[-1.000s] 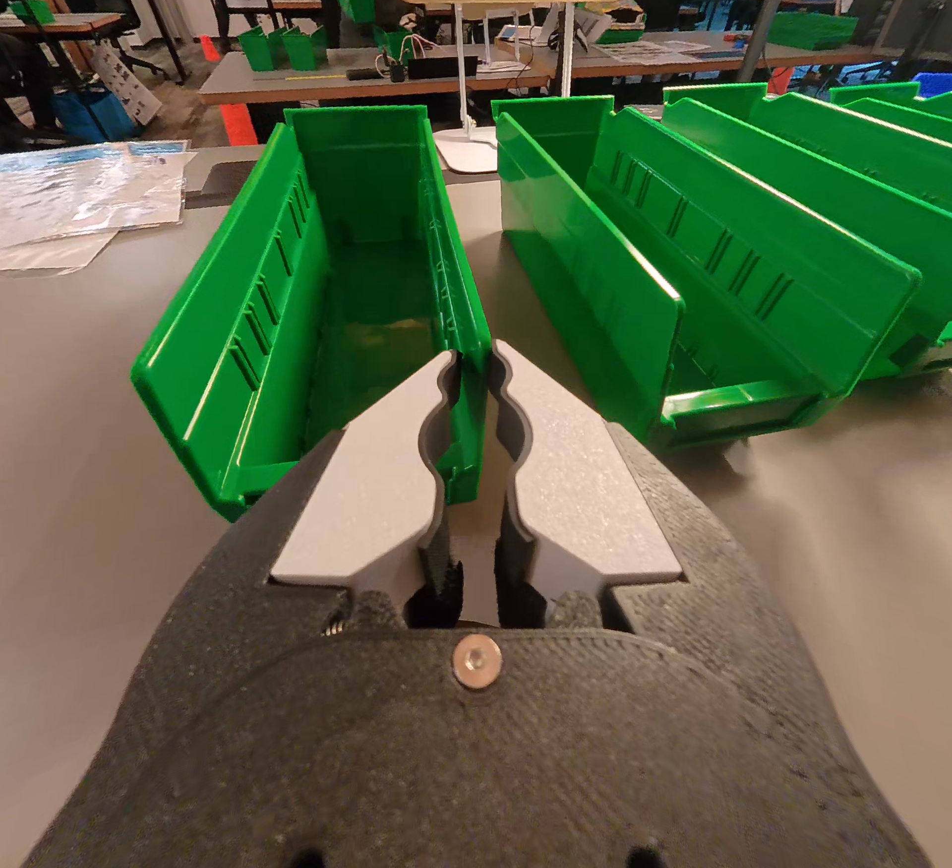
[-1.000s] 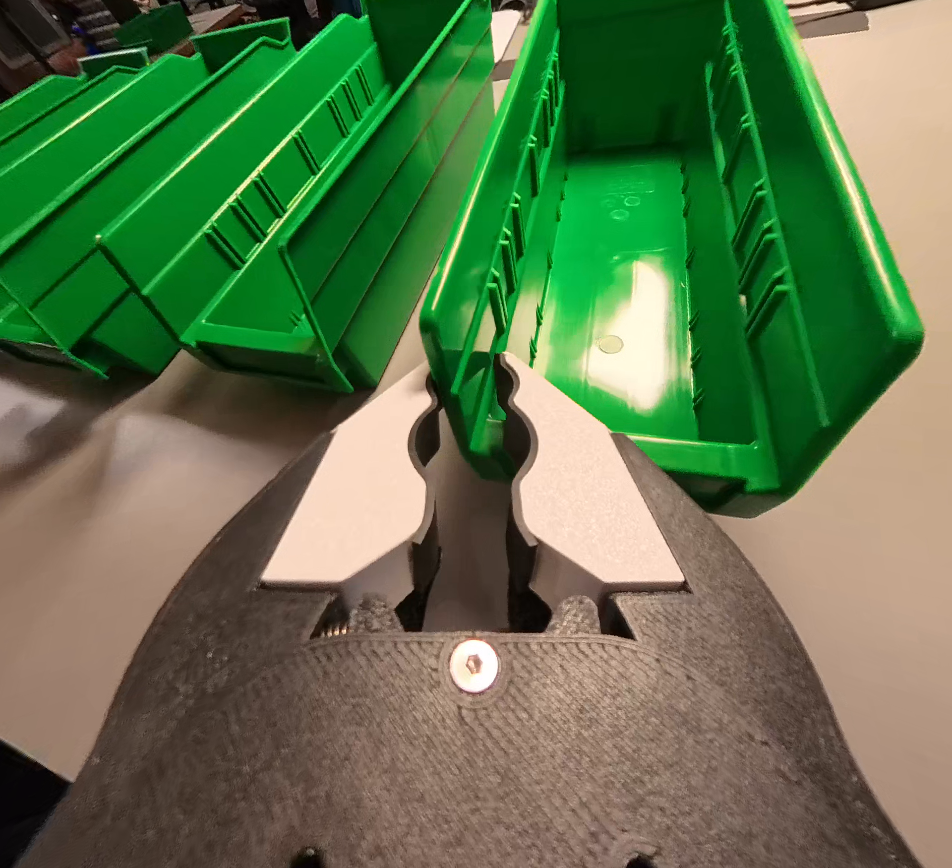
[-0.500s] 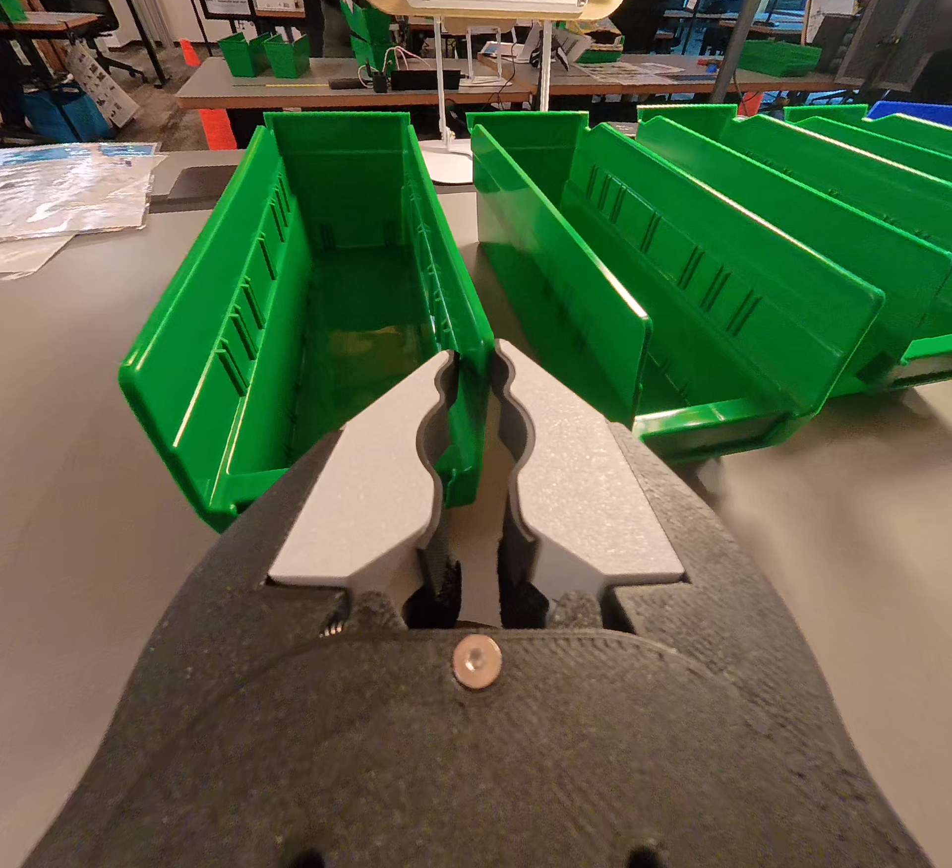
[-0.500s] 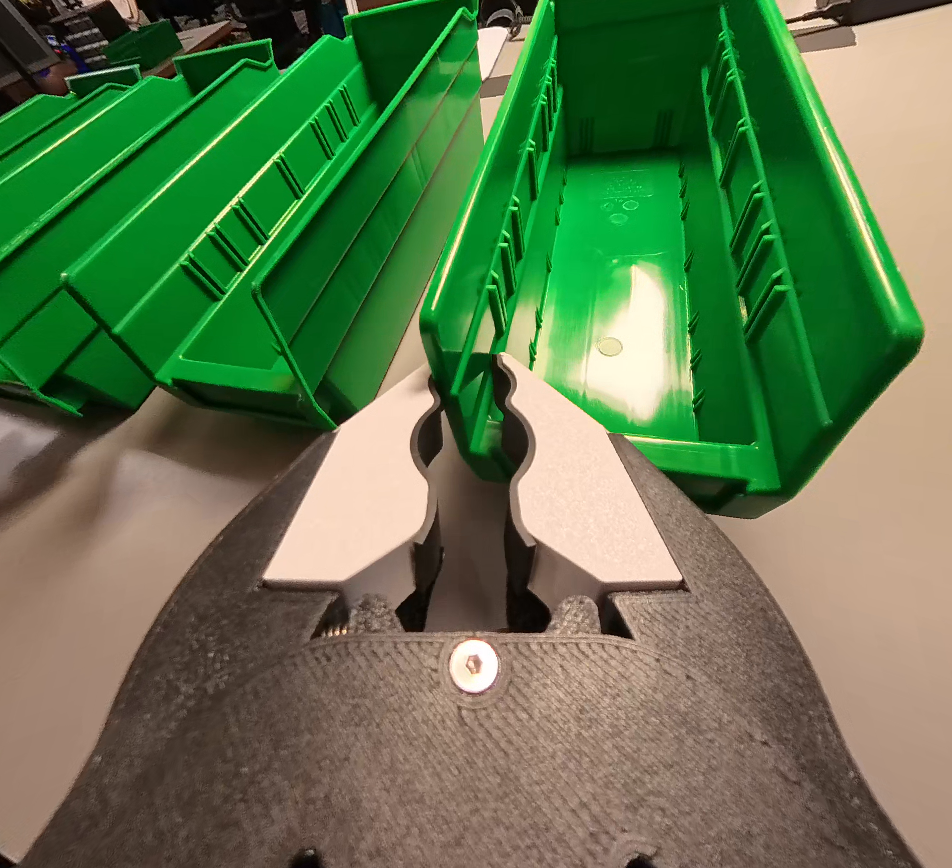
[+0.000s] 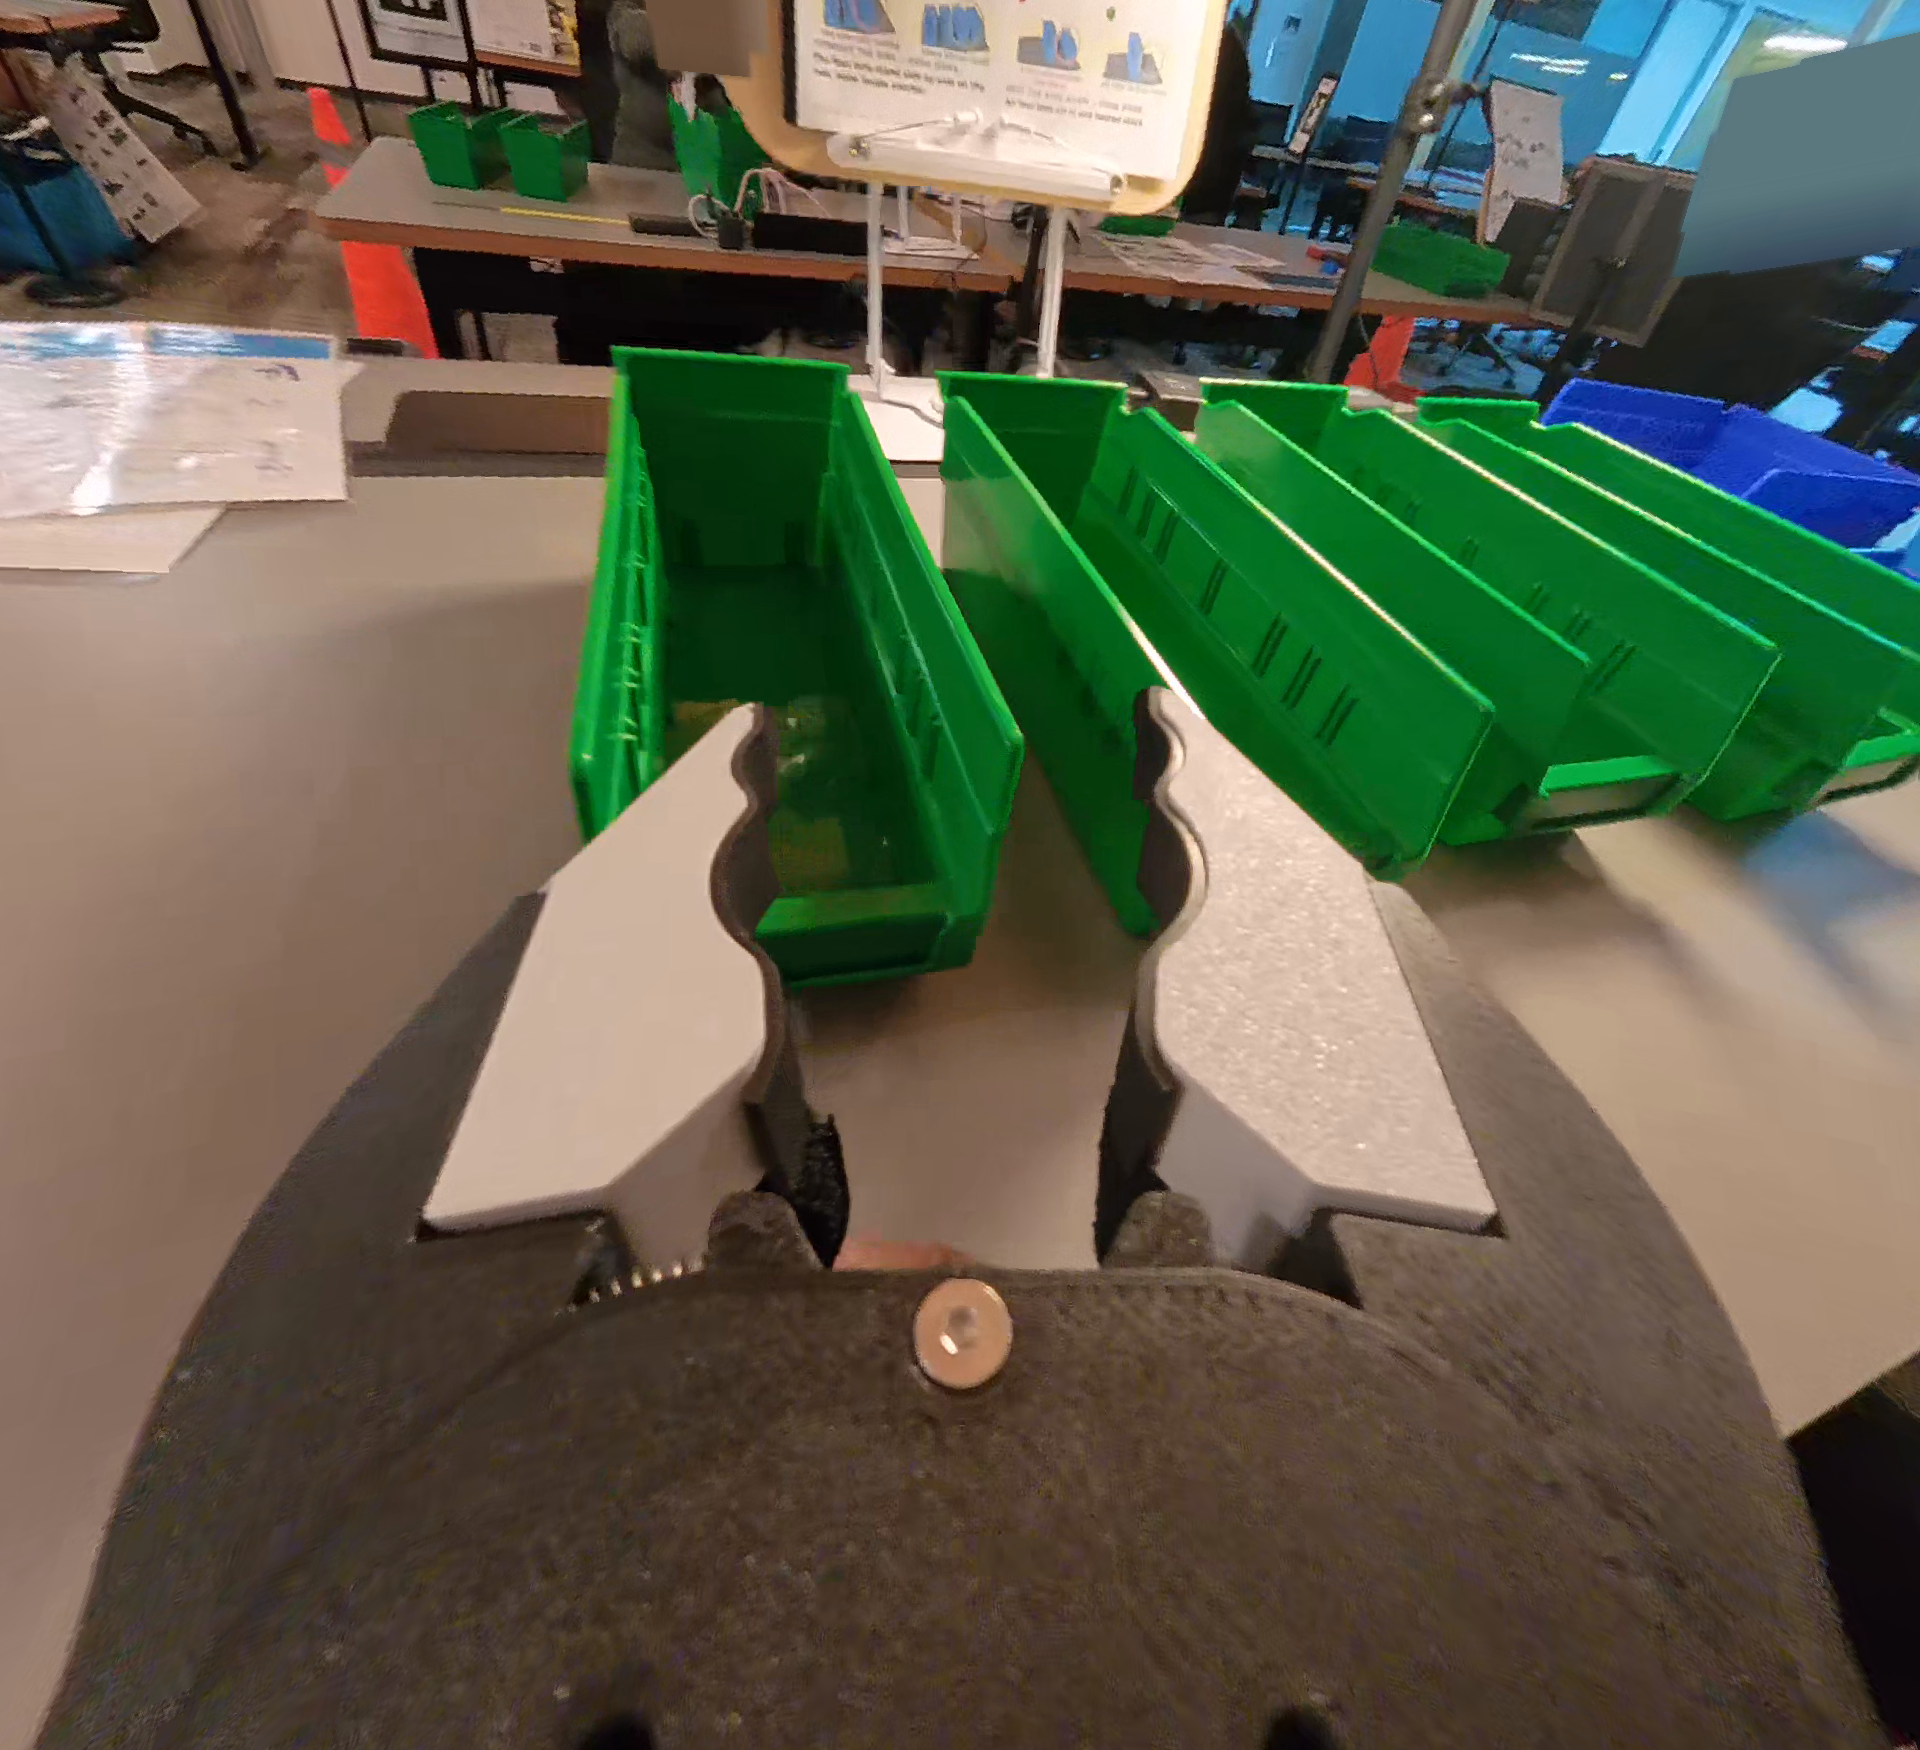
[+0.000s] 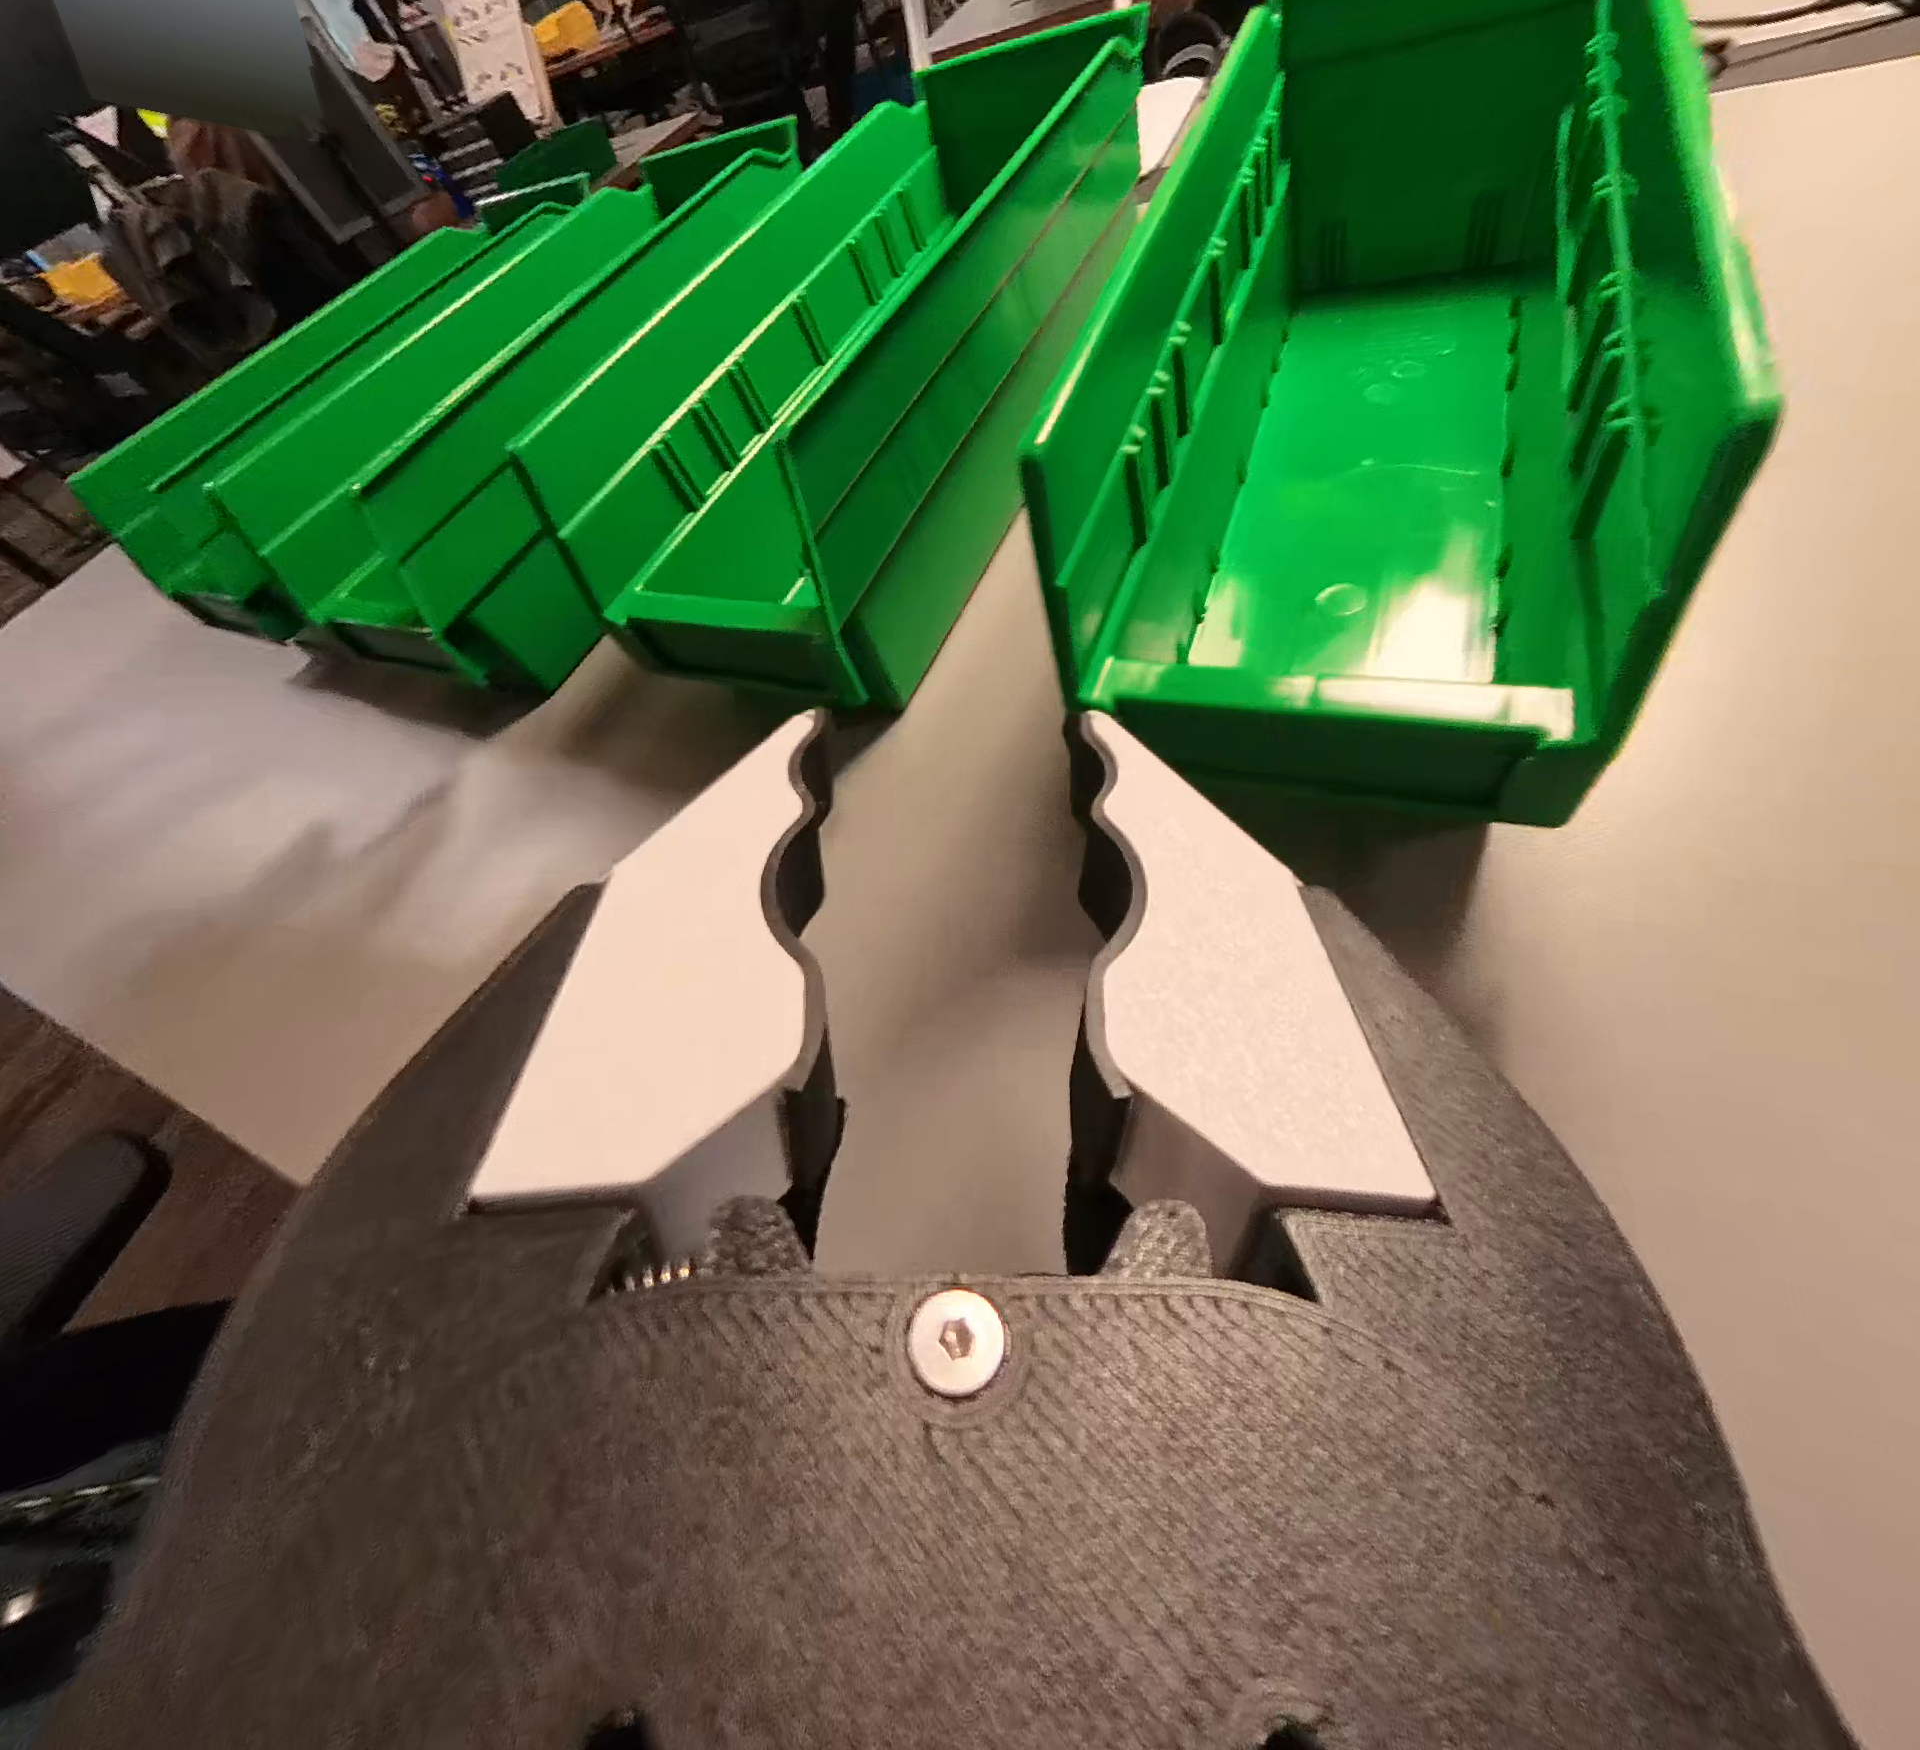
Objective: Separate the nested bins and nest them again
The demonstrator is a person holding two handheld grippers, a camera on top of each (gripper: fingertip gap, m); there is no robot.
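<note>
In the left wrist view a long green bin (image 5: 769, 661) stands on the grey table (image 5: 260, 869), leftmost in a row of several green bins (image 5: 1247, 620). My left gripper (image 5: 948, 713) is open and empty, drawn back from the bin's near end, and its pads touch nothing. In the right wrist view a green bin (image 6: 1403, 453) rests on the table to the right of a row of green bins (image 6: 790, 412). My right gripper (image 6: 948, 726) is open and empty just short of the bin's near left corner. Neither view shows the other gripper.
Papers (image 5: 156, 443) lie at the table's far left. A sign on a white stand (image 5: 997, 7) rises behind the bins. A blue bin (image 5: 1725, 464) sits at the far right. The table's edge (image 5: 1829, 1368) is close on the right.
Both grippers were shut on a wall of a green bin near its front end. Both have opened, let go and pulled back, and the bins now rest on the table.
</note>
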